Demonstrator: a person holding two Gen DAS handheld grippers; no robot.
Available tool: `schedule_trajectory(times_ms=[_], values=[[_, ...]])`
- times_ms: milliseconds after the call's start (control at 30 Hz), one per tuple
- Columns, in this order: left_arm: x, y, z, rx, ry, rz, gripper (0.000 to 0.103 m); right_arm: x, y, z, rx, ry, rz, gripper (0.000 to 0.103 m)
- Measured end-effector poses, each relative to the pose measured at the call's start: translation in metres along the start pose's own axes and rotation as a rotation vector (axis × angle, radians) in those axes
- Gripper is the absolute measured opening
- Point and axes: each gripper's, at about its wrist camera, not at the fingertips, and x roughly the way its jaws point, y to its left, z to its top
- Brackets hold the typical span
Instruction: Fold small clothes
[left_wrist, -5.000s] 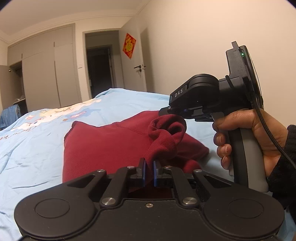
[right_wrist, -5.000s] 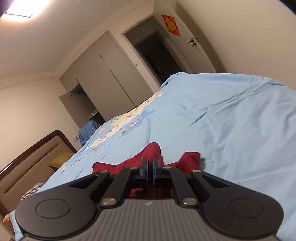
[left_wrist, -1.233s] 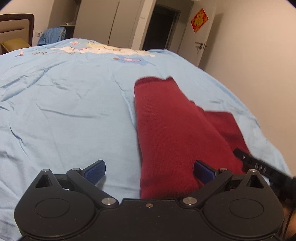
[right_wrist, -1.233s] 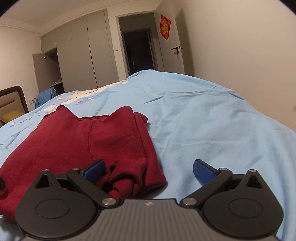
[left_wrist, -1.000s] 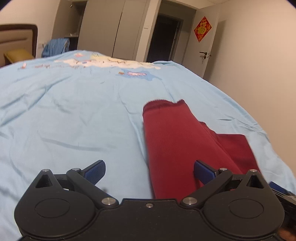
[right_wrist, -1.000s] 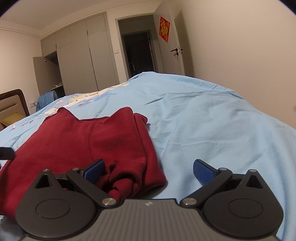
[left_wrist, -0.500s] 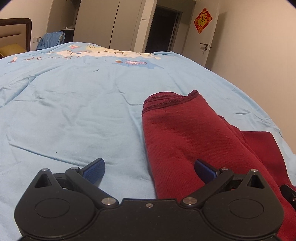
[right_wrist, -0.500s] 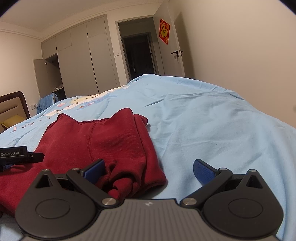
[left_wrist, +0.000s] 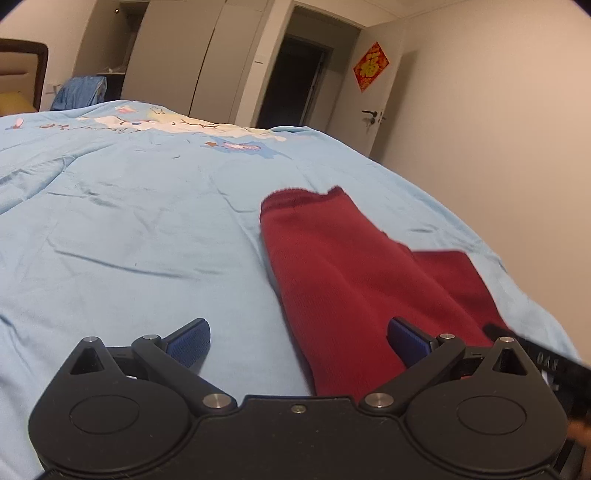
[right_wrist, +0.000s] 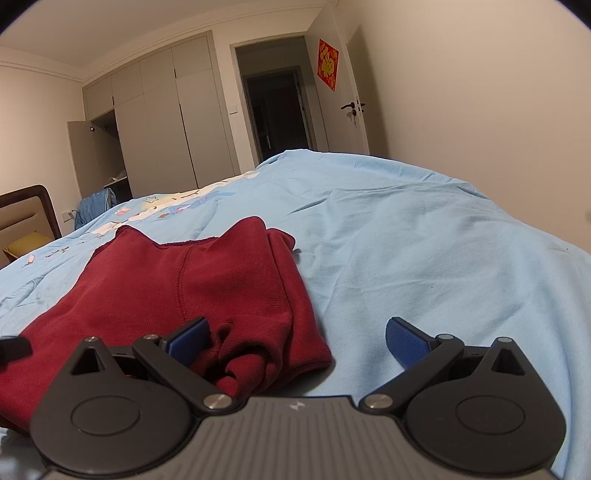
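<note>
Light blue bed cover (left_wrist: 129, 229) printed with cartoon figures (left_wrist: 236, 146) at far end. Beyond bed: grey wardrobe (right_wrist: 166, 122), dark doorway (right_wrist: 277, 114), red ornament (right_wrist: 327, 64) on open door.

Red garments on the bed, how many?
1. A single red garment lies folded on the blue bedsheet, just ahead of both open grippers; in the right wrist view it sits left of centre. Nothing else red is on the bed.

A dark red knit garment (left_wrist: 343, 266) lies folded on the light blue bed cover (left_wrist: 129, 229), a long doubled panel with a flatter layer poking out beneath on one side. Its near corner is bunched into soft rolls (right_wrist: 243, 362).
</note>
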Motion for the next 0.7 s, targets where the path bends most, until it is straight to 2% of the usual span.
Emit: schedule_trajectory(times_ms=[100, 400, 567, 700], values=[[0.003, -0.001, -0.013, 0.028, -0.027, 0.026, 0.102, 0.000, 0.000, 0.000, 0.000, 0.000, 0.000, 0.103], [0.006, -0.002, -0.020, 0.050, -0.057, 0.036, 0.102, -0.001, -0.002, 0.000, 0.010, -0.004, 0.006, 0.103], [0.007, -0.001, -0.021, 0.047, -0.063, 0.031, 0.102, -0.004, -0.010, 0.002, 0.065, -0.015, 0.044, 0.103], [0.007, 0.000, -0.022, 0.041, -0.066, 0.026, 0.102, 0.003, -0.014, 0.017, 0.113, 0.011, 0.074, 0.103]])
